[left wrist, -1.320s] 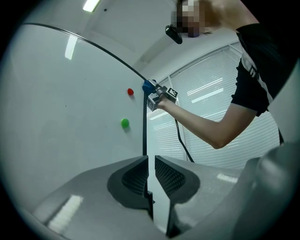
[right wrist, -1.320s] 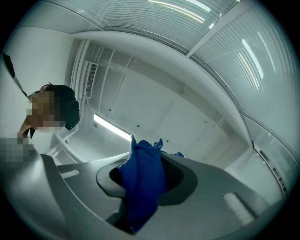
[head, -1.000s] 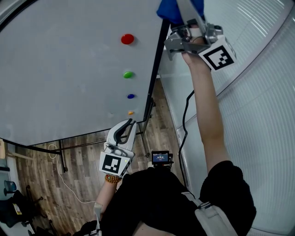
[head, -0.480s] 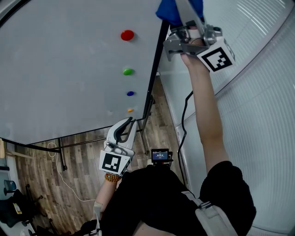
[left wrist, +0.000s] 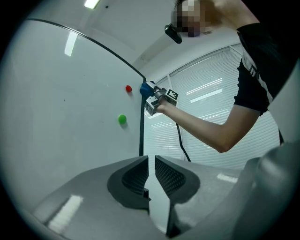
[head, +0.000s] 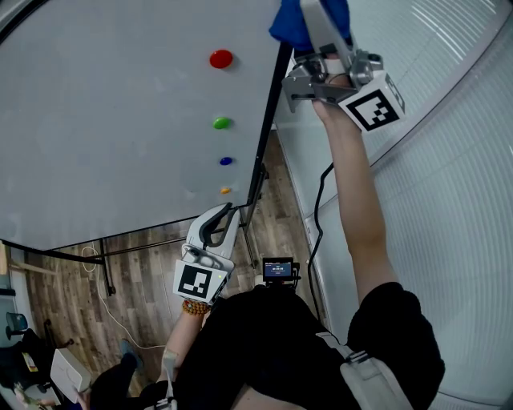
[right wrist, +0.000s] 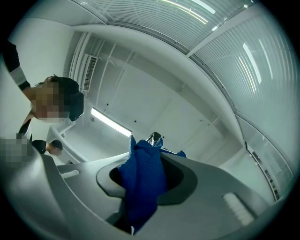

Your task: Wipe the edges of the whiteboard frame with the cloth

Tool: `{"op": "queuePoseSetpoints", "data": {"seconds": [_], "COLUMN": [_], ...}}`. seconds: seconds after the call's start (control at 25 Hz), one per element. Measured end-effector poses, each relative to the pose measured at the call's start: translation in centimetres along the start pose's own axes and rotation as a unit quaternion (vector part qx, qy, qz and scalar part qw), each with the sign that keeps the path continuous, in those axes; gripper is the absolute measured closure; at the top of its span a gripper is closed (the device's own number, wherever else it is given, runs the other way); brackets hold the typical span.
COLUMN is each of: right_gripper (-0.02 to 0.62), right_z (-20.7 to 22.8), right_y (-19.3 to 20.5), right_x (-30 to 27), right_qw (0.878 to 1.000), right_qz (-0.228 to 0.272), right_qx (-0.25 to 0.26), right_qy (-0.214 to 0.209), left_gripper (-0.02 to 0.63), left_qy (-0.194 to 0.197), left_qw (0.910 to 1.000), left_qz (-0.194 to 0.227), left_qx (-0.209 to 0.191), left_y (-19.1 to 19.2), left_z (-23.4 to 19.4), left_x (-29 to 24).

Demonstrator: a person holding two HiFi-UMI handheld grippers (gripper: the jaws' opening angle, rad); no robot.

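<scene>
The wiping looks under way at the top of the whiteboard frame (head: 268, 120). The right gripper (head: 314, 22) is raised high, its jaws clamped on the blue cloth (head: 290, 26), which bunches between them and seems pressed against the frame's right edge near the upper corner. I judge the next move calls for dragging the cloth down that black edge with steady pressure and without snagging. The left gripper (head: 222, 219) hangs low by the bottom of the same edge, its jaws drawn almost together with only a thin slit, holding nothing.
</scene>
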State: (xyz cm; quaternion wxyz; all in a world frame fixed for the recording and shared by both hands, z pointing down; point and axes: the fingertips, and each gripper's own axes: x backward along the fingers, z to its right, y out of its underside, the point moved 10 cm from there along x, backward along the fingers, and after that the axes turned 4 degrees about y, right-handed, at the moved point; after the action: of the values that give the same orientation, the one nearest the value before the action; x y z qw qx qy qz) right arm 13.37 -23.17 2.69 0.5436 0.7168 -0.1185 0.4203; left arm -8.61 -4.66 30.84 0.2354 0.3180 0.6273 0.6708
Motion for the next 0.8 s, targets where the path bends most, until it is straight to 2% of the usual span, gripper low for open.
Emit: {"op": "queuePoseSetpoints", "data": {"seconds": [0.2,0.44,0.8], "right_gripper": [0.457,0.457,0.457], "right_z": [-0.2,0.3,-0.1], "right_y": [-0.1,2.1,4.0], "right_x": [-0.1,3.1,4.6], "right_qw": [1.000,1.000,1.000], "right_qz": [-0.001,-0.002,-0.010], "right_qx": [-0.001,-0.001,0.000], "right_qy": [0.002,0.009,0.017], "left_gripper": [0.457,0.456,0.457], "left_qy": [0.004,0.007,0.002], "left_qw": [1.0000,0.9999,0.9996], "left_qz": [0.001,-0.008,-0.029], "left_qx": [0.001,-0.003,0.004], "left_y": [-0.7,2.2,2.8], "left_z": [0.2,0.4,0.3], "left_x": [-0.1,-0.5,-0.4]}}
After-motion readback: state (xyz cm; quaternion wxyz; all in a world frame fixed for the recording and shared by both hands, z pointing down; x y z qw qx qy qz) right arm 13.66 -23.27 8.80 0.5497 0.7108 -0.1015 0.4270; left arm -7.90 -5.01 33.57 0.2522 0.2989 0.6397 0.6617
